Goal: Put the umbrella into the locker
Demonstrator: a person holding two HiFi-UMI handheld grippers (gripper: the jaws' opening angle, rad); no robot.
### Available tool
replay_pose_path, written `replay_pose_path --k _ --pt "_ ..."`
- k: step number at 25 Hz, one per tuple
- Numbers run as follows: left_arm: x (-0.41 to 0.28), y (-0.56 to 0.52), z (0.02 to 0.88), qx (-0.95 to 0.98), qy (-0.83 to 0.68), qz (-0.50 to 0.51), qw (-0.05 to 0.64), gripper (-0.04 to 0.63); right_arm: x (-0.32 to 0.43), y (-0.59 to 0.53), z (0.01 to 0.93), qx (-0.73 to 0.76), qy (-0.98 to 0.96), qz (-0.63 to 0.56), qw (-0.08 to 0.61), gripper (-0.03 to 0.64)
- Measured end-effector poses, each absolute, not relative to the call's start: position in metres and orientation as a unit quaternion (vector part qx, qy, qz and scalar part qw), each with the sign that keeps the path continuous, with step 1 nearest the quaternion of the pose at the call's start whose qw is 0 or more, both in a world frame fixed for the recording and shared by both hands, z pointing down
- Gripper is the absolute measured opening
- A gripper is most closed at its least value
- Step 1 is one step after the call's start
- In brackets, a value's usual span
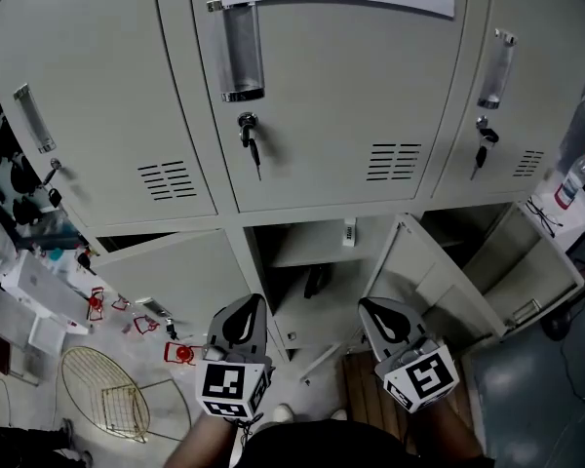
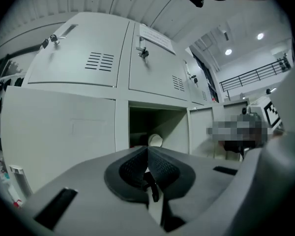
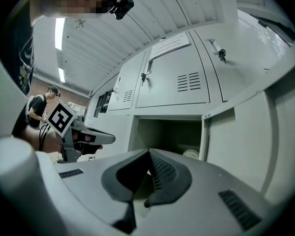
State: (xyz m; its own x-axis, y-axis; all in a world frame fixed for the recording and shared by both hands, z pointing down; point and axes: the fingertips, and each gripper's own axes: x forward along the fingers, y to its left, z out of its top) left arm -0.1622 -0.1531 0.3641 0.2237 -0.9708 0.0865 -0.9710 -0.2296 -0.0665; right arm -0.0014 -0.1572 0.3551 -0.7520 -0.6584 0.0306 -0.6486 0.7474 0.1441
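Closest below, the two marker cubes [image 1: 232,386] ride on the grippers, which both aim at a bank of grey lockers. The left gripper [image 1: 252,302] and the right gripper [image 1: 369,307] hover side by side before the open locker [image 1: 322,245] in the middle of the lower row. Its open door [image 1: 424,279] swings out to the right, just beside the right gripper. The left door [image 1: 180,281] next to it stands slightly ajar.

On the floor to the left lie a gold wire basket [image 1: 102,390] and some small red pieces [image 1: 179,352]. A pale strip [image 1: 319,361] leans at the locker's foot. Keys [image 1: 253,144] hang in the locks of the upper doors, and a bottle [image 1: 573,178] stands at the far right.

Each gripper's own view shows its jaws pressed tip to tip, gripping nothing. A dark folded shape, apparently the umbrella [image 1: 317,281], lies inside the open locker beneath its shelf, apart from both grippers.
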Motion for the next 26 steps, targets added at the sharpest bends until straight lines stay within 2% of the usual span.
replay_pose_path --k 20,26 --pt "-0.177 -0.151 0.372 0.790 -0.609 0.065 0.003 0.025 -0.026 -0.166 0.363 0.357 -0.931 -0.056 0.049 0.029" --pt "-0.184 -0.151 0.364 0.791 -0.608 0.066 -0.019 0.025 -0.036 -0.167 0.367 0.359 -0.930 -0.051 0.054 0.028"
